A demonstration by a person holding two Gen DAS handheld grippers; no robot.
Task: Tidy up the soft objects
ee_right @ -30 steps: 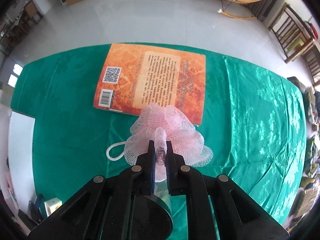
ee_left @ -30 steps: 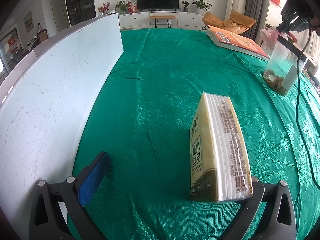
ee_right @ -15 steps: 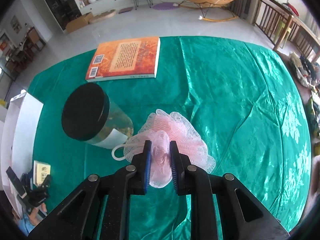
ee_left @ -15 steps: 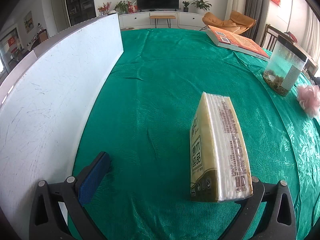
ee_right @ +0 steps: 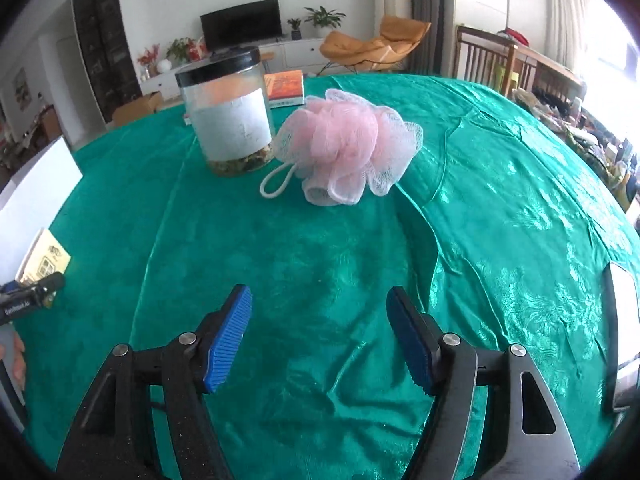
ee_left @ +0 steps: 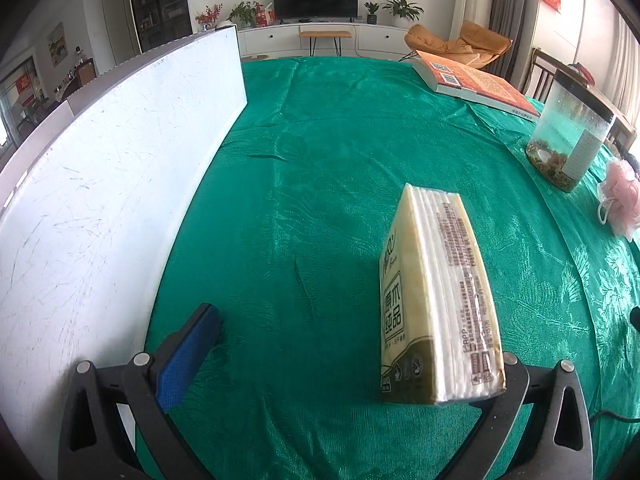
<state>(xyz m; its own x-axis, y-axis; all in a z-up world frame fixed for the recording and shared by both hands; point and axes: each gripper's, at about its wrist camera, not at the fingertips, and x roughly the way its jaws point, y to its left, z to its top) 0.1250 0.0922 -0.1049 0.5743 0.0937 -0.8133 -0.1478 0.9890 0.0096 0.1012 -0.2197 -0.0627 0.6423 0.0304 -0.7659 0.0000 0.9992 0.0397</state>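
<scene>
A yellow and white tissue pack (ee_left: 436, 300) stands on its edge on the green cloth and leans against the right finger of my left gripper (ee_left: 352, 340). That gripper is open, its left blue pad (ee_left: 188, 356) well clear of the pack. The pink mesh bath pouf (ee_right: 348, 148) lies on the cloth beside a jar, its white loop pointing toward me; it also shows in the left wrist view, pouf (ee_left: 622, 200). My right gripper (ee_right: 319, 300) hovers short of the pouf. Its jaws are opening and hold nothing.
A clear jar (ee_right: 230, 120) with a black lid stands left of the pouf, an orange book (ee_right: 285, 86) behind it. A white board (ee_left: 100, 180) stands along the table's left side. A flat white thing (ee_right: 622, 320) lies at the right edge.
My right gripper let go of the pink pouf, spread its jaws and drew back; the pouf now lies by the jar. The left gripper and tissue pack have not moved.
</scene>
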